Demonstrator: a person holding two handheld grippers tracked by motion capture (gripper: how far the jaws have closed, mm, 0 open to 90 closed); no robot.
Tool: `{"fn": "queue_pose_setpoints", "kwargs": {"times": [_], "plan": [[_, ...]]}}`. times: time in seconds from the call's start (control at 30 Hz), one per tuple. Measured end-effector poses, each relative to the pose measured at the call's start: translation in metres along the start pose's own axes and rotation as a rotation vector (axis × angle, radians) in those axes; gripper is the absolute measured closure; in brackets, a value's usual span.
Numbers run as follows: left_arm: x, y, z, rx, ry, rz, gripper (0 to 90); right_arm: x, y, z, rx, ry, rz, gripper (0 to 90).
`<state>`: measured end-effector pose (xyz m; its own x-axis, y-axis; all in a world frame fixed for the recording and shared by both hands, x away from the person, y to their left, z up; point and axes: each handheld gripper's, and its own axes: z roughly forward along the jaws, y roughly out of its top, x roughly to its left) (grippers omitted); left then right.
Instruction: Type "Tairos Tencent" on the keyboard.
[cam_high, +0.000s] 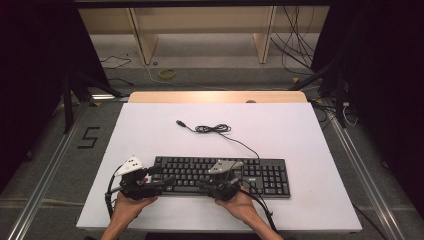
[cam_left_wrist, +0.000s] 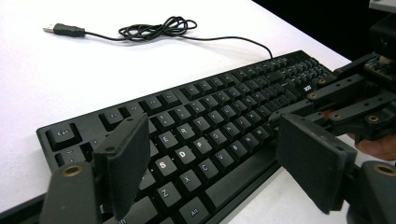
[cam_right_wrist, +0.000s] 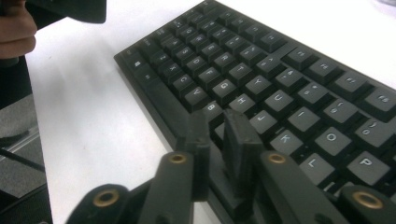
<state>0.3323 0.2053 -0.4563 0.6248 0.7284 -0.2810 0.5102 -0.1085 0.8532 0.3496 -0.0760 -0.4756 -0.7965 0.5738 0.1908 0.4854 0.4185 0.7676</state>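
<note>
Lying: keyboard (cam_high: 225, 175) flat near the table's (cam_high: 300, 130) front edge, cable (cam_high: 215, 129) trailing behind.
Left gripper (cam_left_wrist: 210, 163): jaws wide apart, poised over the keyboard's left end, gripping nothing.
Right gripper (cam_right_wrist: 215, 140): jaws narrow, a slim gap between, at the keyboard's front edge by the B key.
</note>
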Motion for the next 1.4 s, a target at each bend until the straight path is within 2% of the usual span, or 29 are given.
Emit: {"fn": "queue_pose_setpoints", "kwargs": {"times": [0.33,0.47,0.67,0.8,1.07,1.2,1.33,1.4], "plan": [[0.002,0.0,0.001,0.021,0.024,-0.001,26.3,-0.007,0.004,-0.006,-0.026,-0.01,0.028,68.5],[0.003,-0.001,0.001,0.032,0.038,-0.003,27.6,-0.009,0.006,-0.006,-0.029,-0.015,0.035,61.1],[0.006,-0.002,0.0,0.044,0.054,-0.016,32.1,-0.014,0.011,-0.008,-0.039,-0.018,0.058,49.5],[0.008,-0.002,0.0,0.07,0.068,-0.026,39.2,-0.017,0.015,-0.008,-0.033,-0.022,0.07,44.8],[0.012,-0.005,0.002,0.126,0.096,-0.036,57.7,-0.02,0.025,-0.003,-0.032,-0.019,0.072,40.7],[0.013,-0.005,0.002,0.147,0.111,-0.028,65.5,-0.019,0.031,0.001,-0.036,-0.018,0.071,39.5],[0.014,-0.006,0.003,0.172,0.131,-0.024,73.1,-0.019,0.036,0.006,-0.041,-0.015,0.066,45.2],[0.015,-0.006,0.003,0.179,0.136,-0.022,76.5,-0.018,0.038,0.008,-0.041,-0.015,0.06,52.7]]}}
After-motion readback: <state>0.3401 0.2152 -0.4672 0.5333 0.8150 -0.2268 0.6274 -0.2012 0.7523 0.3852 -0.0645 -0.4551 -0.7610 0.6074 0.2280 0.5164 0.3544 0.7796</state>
